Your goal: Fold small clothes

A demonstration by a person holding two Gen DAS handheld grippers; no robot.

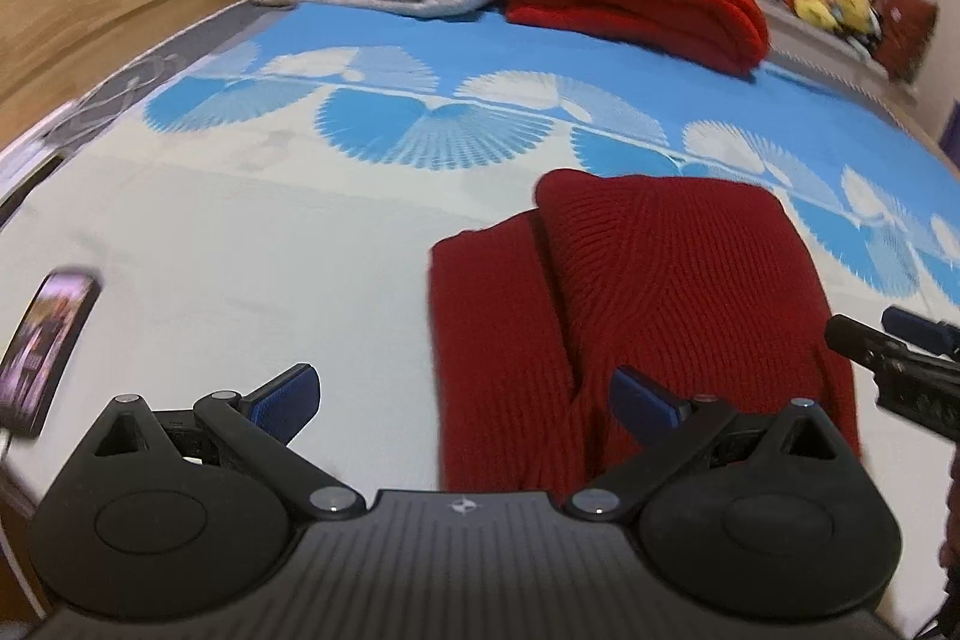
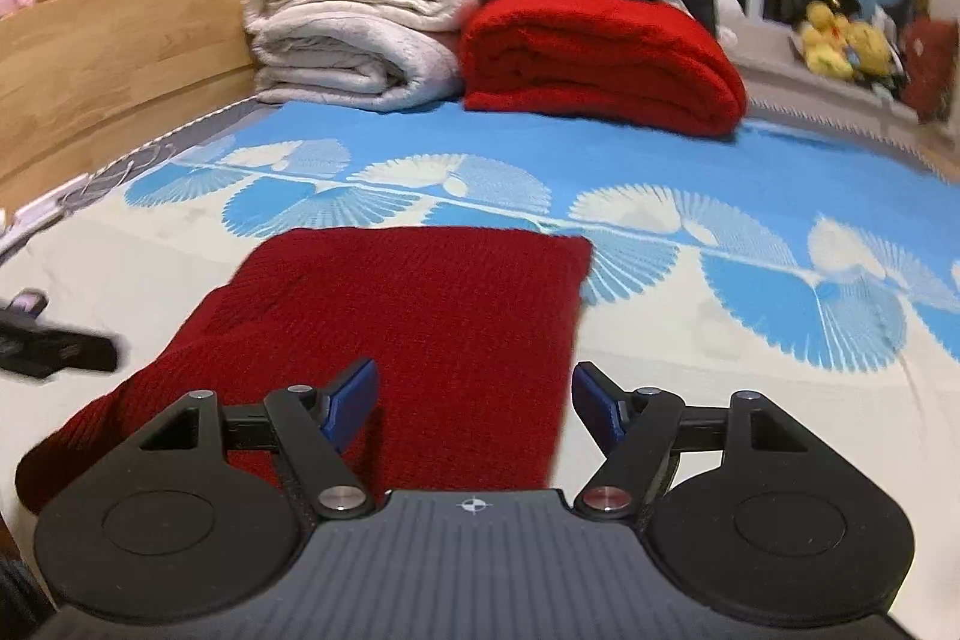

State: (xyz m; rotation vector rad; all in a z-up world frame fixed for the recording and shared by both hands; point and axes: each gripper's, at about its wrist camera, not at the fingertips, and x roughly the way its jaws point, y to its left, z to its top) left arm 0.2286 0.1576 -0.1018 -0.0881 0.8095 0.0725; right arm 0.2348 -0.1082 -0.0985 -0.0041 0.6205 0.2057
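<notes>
A dark red knit garment (image 1: 648,304) lies folded on the blue and cream bedspread (image 1: 252,232), with one layer lapped over another along a lengthwise crease. My left gripper (image 1: 468,403) is open just above its near left part, with the right finger (image 1: 645,406) over the knit and the left finger (image 1: 288,400) over bare spread. In the right wrist view the garment (image 2: 420,322) fills the middle. My right gripper (image 2: 477,403) is open over its near right edge, and no pad presses the cloth. Each gripper shows at the edge of the other's view: right gripper (image 1: 900,364), left gripper (image 2: 54,349).
Folded cream blankets (image 2: 354,40) and a bright red blanket (image 2: 600,58) are stacked at the head of the bed against a wooden headboard (image 2: 120,40). A phone (image 1: 48,346) lies on the spread at the left. Yellow plush toys (image 2: 840,40) sit on the sill at the far right.
</notes>
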